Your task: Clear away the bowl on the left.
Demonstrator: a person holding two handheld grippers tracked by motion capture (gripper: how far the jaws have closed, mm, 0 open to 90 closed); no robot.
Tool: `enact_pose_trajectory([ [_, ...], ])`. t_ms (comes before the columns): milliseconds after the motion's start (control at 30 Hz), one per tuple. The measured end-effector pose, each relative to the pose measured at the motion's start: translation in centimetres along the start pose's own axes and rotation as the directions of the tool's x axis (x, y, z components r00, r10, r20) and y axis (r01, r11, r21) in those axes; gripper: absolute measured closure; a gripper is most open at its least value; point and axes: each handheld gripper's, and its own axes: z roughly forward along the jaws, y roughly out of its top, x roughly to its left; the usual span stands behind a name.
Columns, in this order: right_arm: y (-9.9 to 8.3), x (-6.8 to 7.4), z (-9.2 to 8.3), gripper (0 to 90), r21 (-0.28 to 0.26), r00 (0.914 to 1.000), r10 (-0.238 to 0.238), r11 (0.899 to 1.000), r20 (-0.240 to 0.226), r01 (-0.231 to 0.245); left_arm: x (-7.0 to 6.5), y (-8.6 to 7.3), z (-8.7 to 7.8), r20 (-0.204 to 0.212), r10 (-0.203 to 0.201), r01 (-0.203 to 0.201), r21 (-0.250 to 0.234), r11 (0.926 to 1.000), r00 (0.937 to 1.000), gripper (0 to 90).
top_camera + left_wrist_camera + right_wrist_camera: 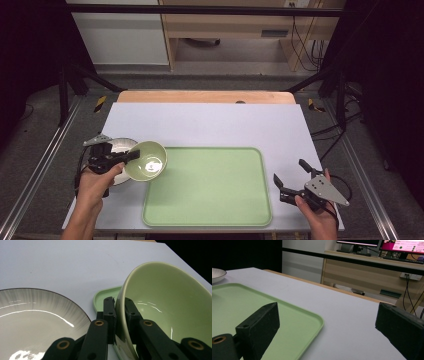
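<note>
Bowl (146, 161) rim sits clenched in the left gripper (131, 156) jaws at left of frame, overlapping the tray (210, 187) edge lying rightward. Right gripper (290, 176) rests released at lower right, farther off.

light: bright overhead on bench (210, 122), dark surround | glare: streaks on plate (32, 315) and bowl (165, 302) | focus: near jaws soft | shadows: faint

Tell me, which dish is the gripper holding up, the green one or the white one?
The green bowl. The left gripper pinches its rim and holds it tilted by the green tray's corner. The white plate with the dark streaky rim lies flat on the table, untouched.
</note>
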Motion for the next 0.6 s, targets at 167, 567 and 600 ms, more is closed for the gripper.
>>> enact_pose_trajectory([
  [167, 0.0, 0.1, 0.1, 5.6, 0.002, 1.0, -0.002, 1.0, -0.005, 0.002, -0.5, 0.0, 0.3, 0.001, 0.016, -0.016, 0.01, 0.9998, 0.9999, 82.7],
  [567, 0.0, 0.2, 0.0, 5.5, 0.005, 1.0, -0.004, 1.0, -0.005, 0.004, -1.3, -0.3, 1.1, 0.025, 0.013, -0.014, 0.016, 0.9998, 0.9996, 82.8],
  [600, 0.0, 0.2, 0.0, 5.6, 0.004, 1.0, -0.005, 1.0, -0.005, 0.005, -1.3, -0.4, 1.1, 0.026, 0.009, -0.01, 0.015, 0.9998, 0.9996, 82.8],
])
